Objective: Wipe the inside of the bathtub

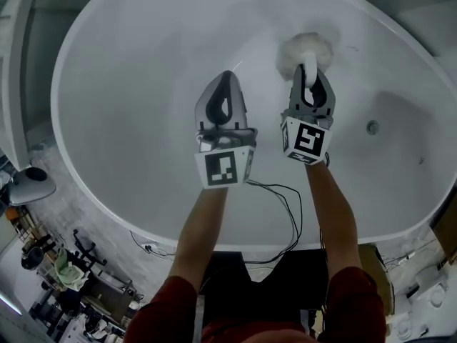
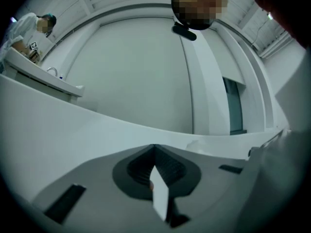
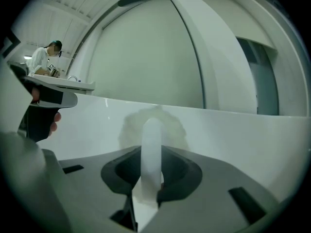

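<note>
Tub (image 1: 128, 106): white, oval, smooth glossy shell, fills most of the head view. Brush (image 1: 305, 52): round fluffy white head on the inner wall, far right of centre; its plain white straight handle (image 3: 151, 149) runs back toward the near side. Right gripper (image 1: 309, 70): grey jaws clamped on the handle. Left gripper (image 1: 226, 76): just left of the right one, over the tub's middle, jaws pressed together at the tip with nothing between them. Small round metal fitting (image 1: 372, 127) on the right wall. Thin black cable (image 1: 289, 213) loops over the near rim.
</note>
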`<move>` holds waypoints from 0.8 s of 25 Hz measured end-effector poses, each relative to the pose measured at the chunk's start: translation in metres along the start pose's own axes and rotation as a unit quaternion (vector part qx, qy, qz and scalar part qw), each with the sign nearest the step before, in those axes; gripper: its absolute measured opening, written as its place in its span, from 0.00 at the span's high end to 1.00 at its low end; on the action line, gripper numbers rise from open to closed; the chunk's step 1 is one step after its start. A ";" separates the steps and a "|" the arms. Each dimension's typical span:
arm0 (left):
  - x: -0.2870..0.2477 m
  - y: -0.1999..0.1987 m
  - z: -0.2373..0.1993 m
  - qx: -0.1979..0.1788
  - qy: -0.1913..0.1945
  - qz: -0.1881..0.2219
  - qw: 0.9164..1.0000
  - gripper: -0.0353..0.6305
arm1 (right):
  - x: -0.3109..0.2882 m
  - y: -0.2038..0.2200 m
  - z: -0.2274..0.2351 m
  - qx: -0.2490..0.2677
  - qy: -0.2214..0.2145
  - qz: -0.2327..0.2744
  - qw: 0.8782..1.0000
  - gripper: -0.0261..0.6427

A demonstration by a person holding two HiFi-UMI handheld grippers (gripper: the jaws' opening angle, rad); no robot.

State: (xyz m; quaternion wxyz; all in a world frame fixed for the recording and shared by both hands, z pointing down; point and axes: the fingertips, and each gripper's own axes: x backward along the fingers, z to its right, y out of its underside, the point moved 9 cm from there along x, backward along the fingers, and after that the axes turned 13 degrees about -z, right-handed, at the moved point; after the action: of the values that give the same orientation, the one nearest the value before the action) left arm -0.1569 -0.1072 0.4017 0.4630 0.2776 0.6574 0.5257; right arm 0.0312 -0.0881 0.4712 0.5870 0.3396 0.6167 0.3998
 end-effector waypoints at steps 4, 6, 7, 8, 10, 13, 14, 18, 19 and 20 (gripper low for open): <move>0.006 0.001 -0.049 0.001 -0.016 -0.005 1.000 0.92 | -0.033 -0.009 -0.058 0.009 -0.019 -0.007 1.000 0.83; -0.002 0.021 -0.070 -0.002 -0.023 -0.006 1.000 0.92 | -0.062 0.006 -0.079 0.014 -0.024 -0.015 1.000 0.83; -0.007 0.032 -0.080 -0.005 -0.027 -0.006 1.000 0.92 | -0.078 0.015 -0.090 0.017 -0.025 -0.020 0.999 0.83; -0.010 0.040 -0.089 -0.005 -0.029 -0.007 1.000 0.92 | -0.091 0.021 -0.099 0.020 -0.026 -0.023 0.999 0.83; -0.010 0.038 -0.099 0.006 -0.031 -0.006 0.999 0.92 | -0.108 0.017 -0.111 0.026 -0.025 -0.026 0.999 0.83; -0.017 0.026 -0.105 0.019 -0.029 -0.007 0.999 0.92 | -0.134 0.004 -0.113 0.030 -0.022 -0.026 0.999 0.83; -0.022 0.028 -0.107 0.019 -0.029 -0.006 0.999 0.92 | -0.145 0.004 -0.112 0.032 -0.019 -0.027 0.999 0.83; -0.042 0.043 -0.113 0.002 -0.031 -0.006 0.999 0.92 | -0.183 0.013 -0.111 0.039 -0.009 -0.040 0.998 0.83; -0.044 0.042 -0.115 0.008 -0.032 -0.006 0.999 0.92 | -0.188 0.013 -0.114 0.043 -0.006 -0.037 0.998 0.83; -0.044 0.039 -0.117 0.013 -0.032 -0.005 0.999 0.92 | -0.190 0.011 -0.119 0.045 -0.002 -0.032 0.998 0.83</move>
State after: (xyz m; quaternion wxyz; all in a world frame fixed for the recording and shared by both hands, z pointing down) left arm -0.2493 -0.1840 0.4552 0.4827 0.2970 0.6507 0.5053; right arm -0.0722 -0.2631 0.5661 0.5846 0.3462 0.6438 0.3520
